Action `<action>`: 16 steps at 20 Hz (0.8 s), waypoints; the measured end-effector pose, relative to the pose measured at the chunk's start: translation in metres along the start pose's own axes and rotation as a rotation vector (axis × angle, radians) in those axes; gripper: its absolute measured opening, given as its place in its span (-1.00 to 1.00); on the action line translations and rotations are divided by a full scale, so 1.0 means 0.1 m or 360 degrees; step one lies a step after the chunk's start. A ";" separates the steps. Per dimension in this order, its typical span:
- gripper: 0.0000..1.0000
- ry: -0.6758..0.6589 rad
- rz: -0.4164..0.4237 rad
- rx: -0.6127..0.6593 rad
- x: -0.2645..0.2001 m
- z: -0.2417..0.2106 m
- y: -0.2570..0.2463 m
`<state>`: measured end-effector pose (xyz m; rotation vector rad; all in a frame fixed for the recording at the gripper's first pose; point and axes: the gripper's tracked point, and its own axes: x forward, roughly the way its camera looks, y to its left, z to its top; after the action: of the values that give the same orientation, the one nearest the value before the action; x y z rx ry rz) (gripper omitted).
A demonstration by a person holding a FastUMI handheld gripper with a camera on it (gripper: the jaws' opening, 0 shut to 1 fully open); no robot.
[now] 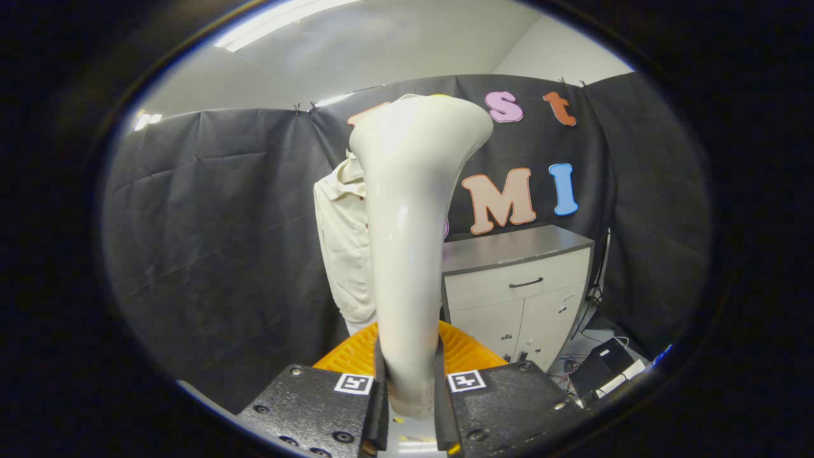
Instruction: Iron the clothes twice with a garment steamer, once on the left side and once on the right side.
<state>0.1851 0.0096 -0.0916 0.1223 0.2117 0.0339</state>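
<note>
Item: hand-held gripper (pixel 411 397), fingers clamping steamer (pixel 407 254) handle, head pointing up. Shirt (pixel 343 254) hanging beyond steamer, w/ cabinet (pixel 515 280) beside it. Step, prob.: carrying steamer toward shirt, not yet touching. Next: bringing head flat vs. one side, stroking down.

One steamer (pixel 410 242), one shirt (pixel 343 248), one cabinet (pixel 515 286)
</note>
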 end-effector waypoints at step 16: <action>-0.43 0.0030 0.0043 -0.0057 0.06 -0.05 0.15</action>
<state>0.1896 0.0248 -0.0959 0.0890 0.2279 0.0660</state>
